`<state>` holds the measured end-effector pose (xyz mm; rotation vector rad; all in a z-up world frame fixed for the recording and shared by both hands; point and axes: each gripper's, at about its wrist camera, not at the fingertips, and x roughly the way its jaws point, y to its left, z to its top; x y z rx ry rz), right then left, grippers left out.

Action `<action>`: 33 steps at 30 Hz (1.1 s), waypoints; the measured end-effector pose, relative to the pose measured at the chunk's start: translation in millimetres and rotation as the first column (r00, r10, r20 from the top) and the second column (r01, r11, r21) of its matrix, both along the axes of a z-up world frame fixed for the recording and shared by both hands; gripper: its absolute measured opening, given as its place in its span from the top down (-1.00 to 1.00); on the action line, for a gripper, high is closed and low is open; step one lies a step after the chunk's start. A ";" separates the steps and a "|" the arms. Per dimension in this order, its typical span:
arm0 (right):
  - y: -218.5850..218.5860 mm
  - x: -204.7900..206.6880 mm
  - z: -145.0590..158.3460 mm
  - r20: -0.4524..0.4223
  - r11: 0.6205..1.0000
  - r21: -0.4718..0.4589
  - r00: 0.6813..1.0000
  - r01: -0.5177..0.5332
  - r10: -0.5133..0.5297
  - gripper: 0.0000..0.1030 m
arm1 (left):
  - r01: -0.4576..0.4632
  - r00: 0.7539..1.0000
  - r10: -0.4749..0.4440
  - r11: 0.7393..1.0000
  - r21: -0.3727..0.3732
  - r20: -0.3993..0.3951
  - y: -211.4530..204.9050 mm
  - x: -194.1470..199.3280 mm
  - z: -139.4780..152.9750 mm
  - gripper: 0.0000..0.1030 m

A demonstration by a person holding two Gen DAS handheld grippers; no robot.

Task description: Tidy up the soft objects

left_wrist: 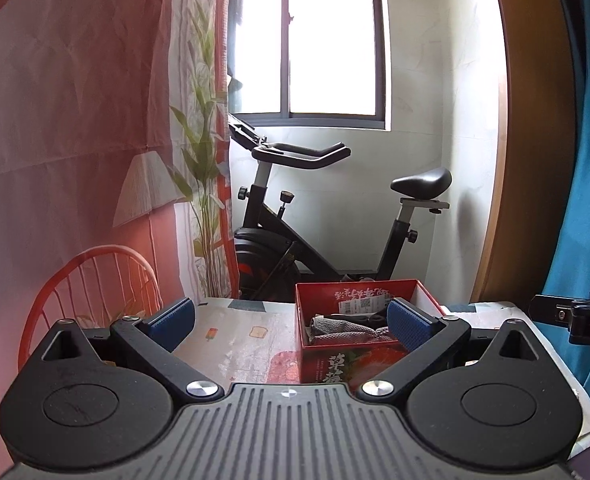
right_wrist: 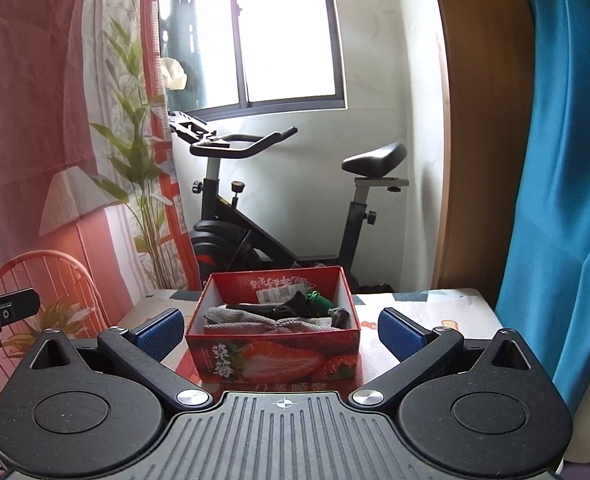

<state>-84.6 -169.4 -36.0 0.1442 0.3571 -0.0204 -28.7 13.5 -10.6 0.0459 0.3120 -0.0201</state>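
Nearest each camera, both grippers were held level over the near edge of the table point(right_wrist: 435, 312), and both stood wide apart with nothing between their blue pads. The left gripper point(left_wrist: 291, 318) sat to the left of the red box point(left_wrist: 319, 364), so that its right pad point(left_wrist: 409, 326) covered the box's near right corner. The right gripper point(right_wrist: 281, 330) faced the box point(right_wrist: 273, 356) squarely, the box lying between its spread fingers but farther off, apparently lined up for a reach into it.

The box, printed with strawberries, stood open on the patterned tablecloth. Inside lay the soft things: grey knitted cloth point(right_wrist: 267, 324) in front, dark fabric point(right_wrist: 291, 306) behind it, and something green point(right_wrist: 319, 300) towards the back. Gathered there, they suggested the sorting was largely done, though that was only a judgement.

What the dark and green pieces were could not be made out, and the box walls hid whatever lay lower. The table's right part was cut off by a blue curtain point(right_wrist: 567, 160). Beyond stood an exercise bike point(right_wrist: 287, 200) under a glaring window point(right_wrist: 287, 32).
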 end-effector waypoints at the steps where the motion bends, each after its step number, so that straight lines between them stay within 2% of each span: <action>1: 0.1 0.1 0.0 0.000 1.000 0.000 1.000 0.002 -0.002 -0.99 | -0.001 1.000 0.001 1.000 -0.005 0.001 0.2 -0.6 0.2 -1.00; 13: 4.9 -0.7 1.2 0.013 1.000 -0.027 1.000 0.006 -0.006 -0.99 | -0.013 1.000 0.013 1.000 -0.007 0.007 -1.3 -3.3 -0.4 -1.00; 33: -2.9 -1.1 -1.5 0.021 1.000 -0.007 1.000 0.017 -0.017 -0.99 | -0.021 1.000 0.021 1.000 -0.007 0.001 -5.2 -2.8 -1.9 -1.00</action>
